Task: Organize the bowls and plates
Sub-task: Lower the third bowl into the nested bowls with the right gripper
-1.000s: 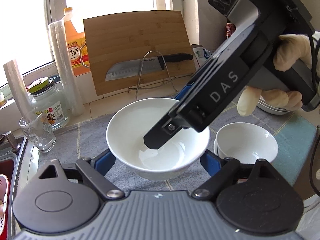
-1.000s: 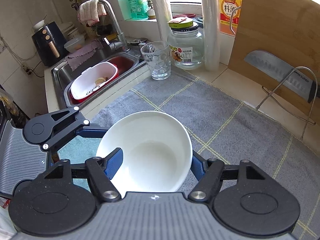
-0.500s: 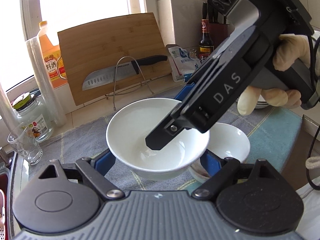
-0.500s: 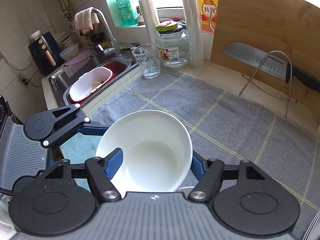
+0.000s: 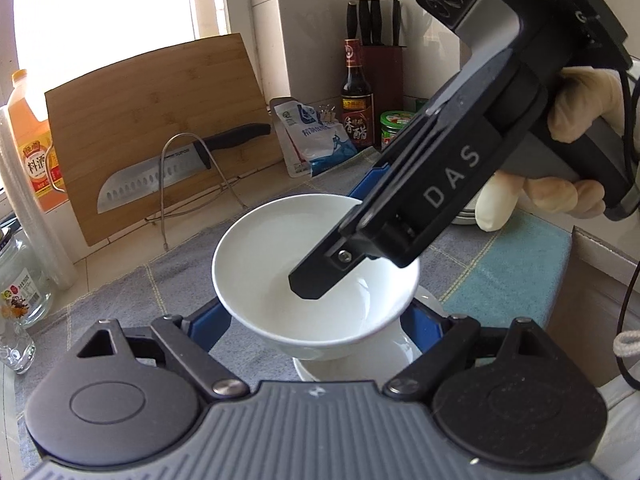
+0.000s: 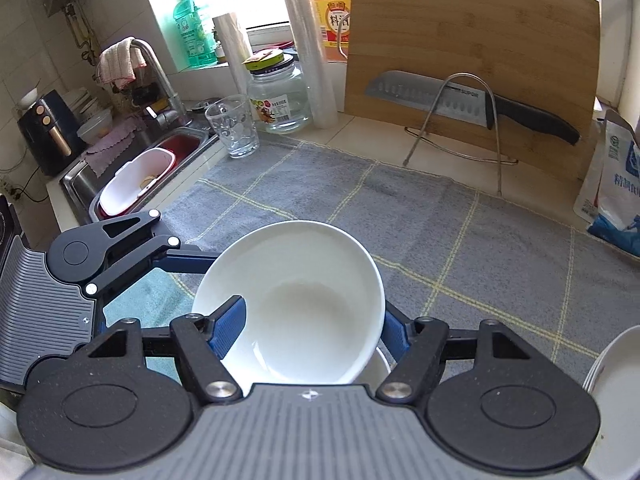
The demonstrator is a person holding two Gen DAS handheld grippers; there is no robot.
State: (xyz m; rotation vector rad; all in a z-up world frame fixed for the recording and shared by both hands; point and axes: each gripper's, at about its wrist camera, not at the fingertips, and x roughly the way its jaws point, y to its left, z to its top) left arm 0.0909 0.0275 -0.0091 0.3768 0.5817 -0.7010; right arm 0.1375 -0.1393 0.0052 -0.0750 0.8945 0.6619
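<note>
Kitchen counter, grey mat (image 6: 460,248): a glossy white bowl (image 5: 316,276) rides just above a second white bowl (image 5: 380,364).
Both grippers share it: left gripper (image 5: 316,320) cradles its sides, right gripper (image 6: 312,324) pinches the rim, one finger inside. Stacking looks close but undone; more white dishes (image 6: 612,396) wait at the right edge.

My right gripper (image 5: 452,184) carries "DAS" in white on its black side. Behind it, the knife (image 6: 452,100) on the cutting board (image 6: 472,40) reads "SUPOR" on its blade. Left of the board, the orange jug (image 5: 34,148) is labelled "料酒".
</note>
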